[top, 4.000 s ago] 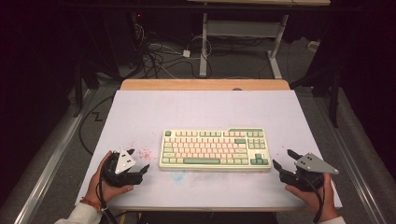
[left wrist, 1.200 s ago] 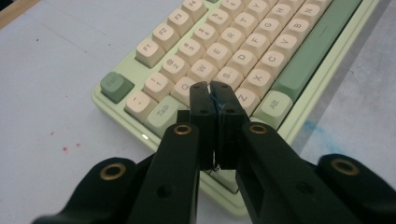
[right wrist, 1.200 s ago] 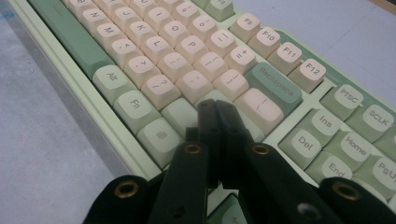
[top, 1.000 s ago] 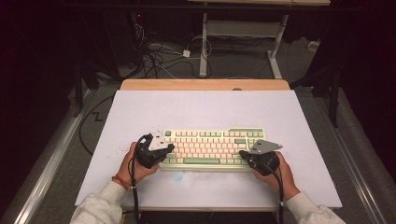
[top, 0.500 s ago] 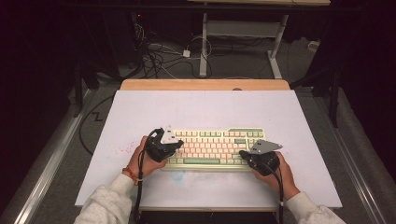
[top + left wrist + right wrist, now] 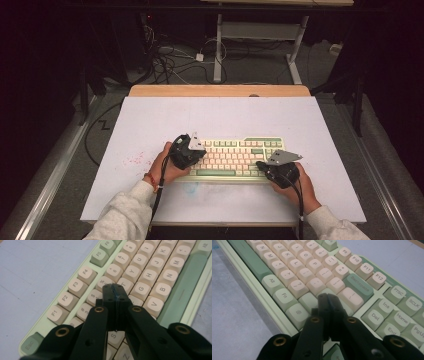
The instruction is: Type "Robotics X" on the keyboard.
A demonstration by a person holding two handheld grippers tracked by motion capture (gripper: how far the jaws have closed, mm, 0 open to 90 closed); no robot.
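At mid-table, the keyboard (image 6: 232,157) now has both tools over it: the left gripper (image 6: 113,291), jaws pressed together, has moved in over the R-T keys, while the right gripper (image 6: 327,300), likewise closed, hovers near Enter, suggesting typing is beginning

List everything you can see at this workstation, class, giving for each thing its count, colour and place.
keyboard: one, pale green case with cream and green keys, near middle of the table
table: one, white top with a wooden far edge, centre of the high view
red marks: a few specks, red, on the table left of the keyboard
cables: several, dark and white, on the floor beyond the table
left hand-held gripper: one, black, jaws together over the keyboard's left keys
right hand-held gripper: one, black, jaws together over the keyboard's right end
sleeves: two, light grey, bottom edge
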